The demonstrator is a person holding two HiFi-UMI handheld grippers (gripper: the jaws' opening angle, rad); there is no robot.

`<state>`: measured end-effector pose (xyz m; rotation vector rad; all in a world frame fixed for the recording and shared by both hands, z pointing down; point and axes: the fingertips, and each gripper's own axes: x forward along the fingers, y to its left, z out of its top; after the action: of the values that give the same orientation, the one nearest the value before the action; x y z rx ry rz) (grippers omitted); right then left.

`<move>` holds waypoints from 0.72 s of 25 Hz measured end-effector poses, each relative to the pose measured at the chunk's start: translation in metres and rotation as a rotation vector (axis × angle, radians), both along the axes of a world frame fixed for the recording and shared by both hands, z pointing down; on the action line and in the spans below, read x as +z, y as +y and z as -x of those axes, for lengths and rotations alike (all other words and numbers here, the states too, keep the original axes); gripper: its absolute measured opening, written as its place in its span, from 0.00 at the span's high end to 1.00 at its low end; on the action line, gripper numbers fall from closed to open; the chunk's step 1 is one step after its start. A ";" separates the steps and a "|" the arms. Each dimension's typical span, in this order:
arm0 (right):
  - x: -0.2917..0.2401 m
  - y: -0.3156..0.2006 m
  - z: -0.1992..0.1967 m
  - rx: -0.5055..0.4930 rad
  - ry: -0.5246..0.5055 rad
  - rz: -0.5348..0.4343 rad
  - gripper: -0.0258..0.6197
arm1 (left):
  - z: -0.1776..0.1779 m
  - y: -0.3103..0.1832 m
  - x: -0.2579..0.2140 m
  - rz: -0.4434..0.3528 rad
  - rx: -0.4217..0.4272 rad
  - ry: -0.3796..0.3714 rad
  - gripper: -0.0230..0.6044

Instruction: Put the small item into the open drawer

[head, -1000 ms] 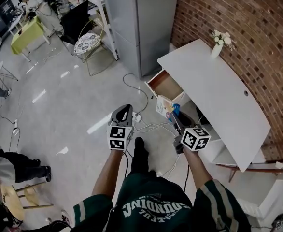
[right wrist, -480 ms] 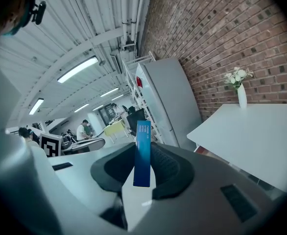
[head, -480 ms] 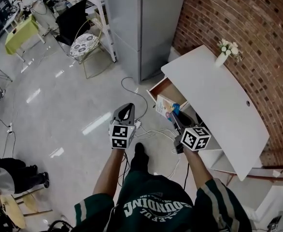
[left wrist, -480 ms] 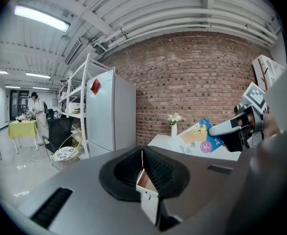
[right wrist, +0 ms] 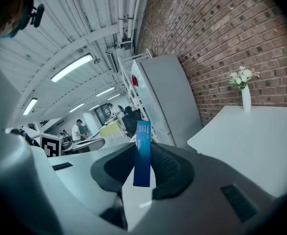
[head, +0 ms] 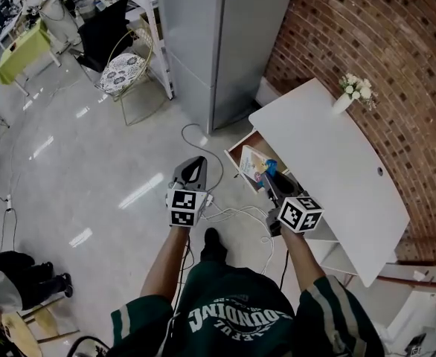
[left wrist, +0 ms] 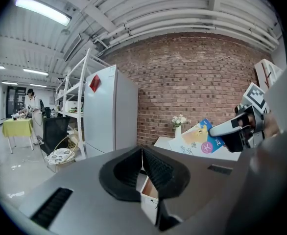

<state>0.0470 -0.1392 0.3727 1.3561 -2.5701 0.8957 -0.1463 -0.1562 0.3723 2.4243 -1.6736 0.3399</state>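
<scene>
The small item is a flat box [head: 254, 165], yellow and blue on its face, and my right gripper [head: 268, 178] is shut on it. In the right gripper view the box [right wrist: 143, 136] stands edge-on, blue, between the jaws of the right gripper [right wrist: 144, 154]. It hangs just over the front of the open drawer [head: 233, 153], which sticks out from the white desk [head: 329, 158]. My left gripper [head: 193, 163] is held to the left of the drawer over the floor. In its own view the left gripper [left wrist: 142, 151] is shut with nothing in it, and the box [left wrist: 202, 135] shows at the right.
A vase of white flowers [head: 350, 93] stands on the desk's far end against the brick wall [head: 382, 43]. A grey fridge [head: 218, 43] stands beyond the drawer. Cables and a power strip [head: 225, 208] lie on the floor by my feet. A wire chair [head: 125, 69] is at the far left.
The person has stepped closer to the desk. Both grippers have moved forward, and the box now overlaps the drawer's front instead of hanging short of it. Neither grip has changed.
</scene>
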 end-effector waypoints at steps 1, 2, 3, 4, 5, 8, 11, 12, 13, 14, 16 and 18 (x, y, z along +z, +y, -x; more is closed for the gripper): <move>0.000 -0.006 0.001 0.005 0.000 0.000 0.79 | 0.000 -0.007 0.001 0.000 0.005 0.002 0.93; 0.000 -0.012 0.001 0.010 0.001 0.000 0.79 | 0.000 -0.014 0.002 0.001 0.012 0.003 0.93; 0.001 -0.017 0.001 0.016 0.002 0.000 0.79 | -0.001 -0.020 0.004 0.003 0.021 0.003 0.93; 0.002 -0.022 0.001 0.021 0.003 0.000 0.79 | -0.003 -0.024 0.005 0.004 0.031 0.001 0.93; 0.003 -0.026 0.000 0.027 0.003 0.000 0.79 | -0.005 -0.029 0.005 0.006 0.042 -0.001 0.93; 0.005 -0.040 -0.003 0.052 -0.003 -0.002 0.79 | -0.010 -0.042 0.008 0.011 0.070 -0.003 0.93; 0.005 -0.049 -0.006 0.073 -0.014 -0.001 0.79 | -0.014 -0.055 0.013 0.029 0.082 -0.003 0.93; 0.005 -0.051 -0.008 0.077 -0.015 0.001 0.79 | -0.016 -0.058 0.014 0.035 0.084 -0.002 0.93; 0.006 -0.054 -0.011 0.081 -0.017 0.003 0.79 | -0.019 -0.061 0.014 0.037 0.088 -0.002 0.93; 0.007 -0.056 -0.014 0.086 -0.019 0.005 0.79 | -0.023 -0.065 0.013 0.035 0.094 -0.002 0.93; 0.010 -0.061 -0.018 0.095 -0.024 0.011 0.79 | -0.030 -0.071 0.010 0.029 0.105 -0.004 0.93; 0.013 -0.067 -0.021 0.098 -0.029 0.017 0.79 | -0.035 -0.078 0.011 0.028 0.111 -0.011 0.93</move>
<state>0.0680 -0.2062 0.3860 1.4861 -2.5307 0.9567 -0.1117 -0.2342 0.3829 2.5049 -1.5310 0.3896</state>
